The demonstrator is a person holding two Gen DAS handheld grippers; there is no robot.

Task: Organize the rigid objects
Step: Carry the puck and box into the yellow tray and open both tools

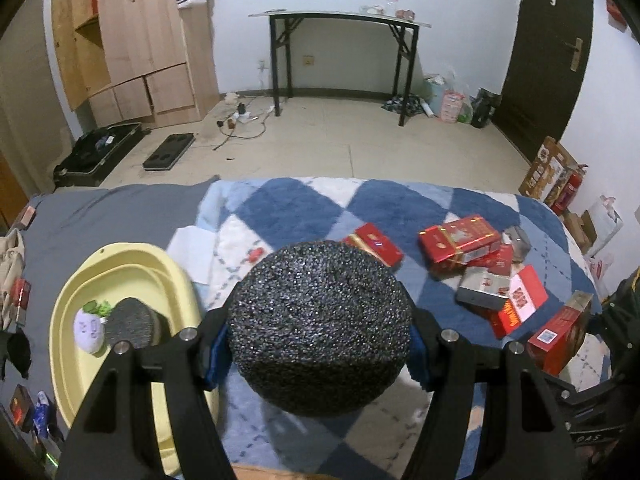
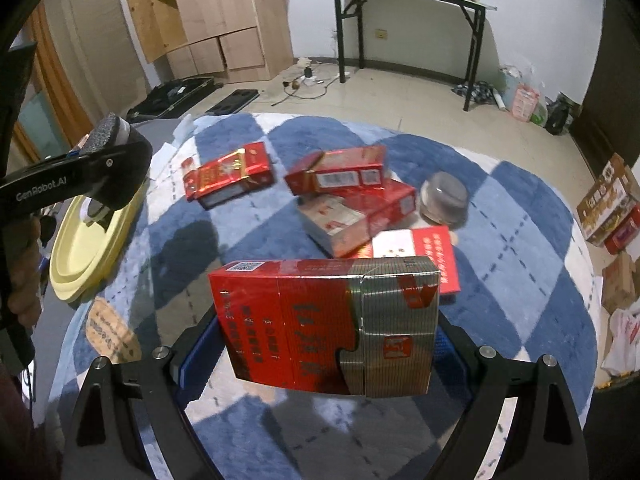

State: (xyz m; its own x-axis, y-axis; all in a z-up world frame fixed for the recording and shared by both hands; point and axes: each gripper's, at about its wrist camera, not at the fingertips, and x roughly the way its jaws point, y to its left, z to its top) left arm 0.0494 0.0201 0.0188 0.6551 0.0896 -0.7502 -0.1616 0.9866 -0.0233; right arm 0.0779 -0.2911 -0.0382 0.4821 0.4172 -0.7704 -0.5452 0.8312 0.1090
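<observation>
Rigid objects are sorted only in part, judging by how they lie: a round black speckled foam puck (image 1: 320, 328) is clamped between the pads of the left gripper (image 1: 320, 344) and held clear of the blue-and-white diamond-patterned blanket (image 1: 296, 204), while a red-and-silver cardboard carton (image 2: 324, 324) is gripped across its width by the right gripper (image 2: 320, 344), also lifted above the blanket. Two items are already seen inside the pale yellow oval plastic basin (image 1: 120, 256) at the left: a second dark round puck (image 1: 132, 322) and a small white plush toy with a green top (image 1: 91, 326). A loose heap of red cartons (image 2: 352, 200) and a clear round lidded jar (image 2: 444, 196) are left on the blanket, so most of the work appears undone
</observation>
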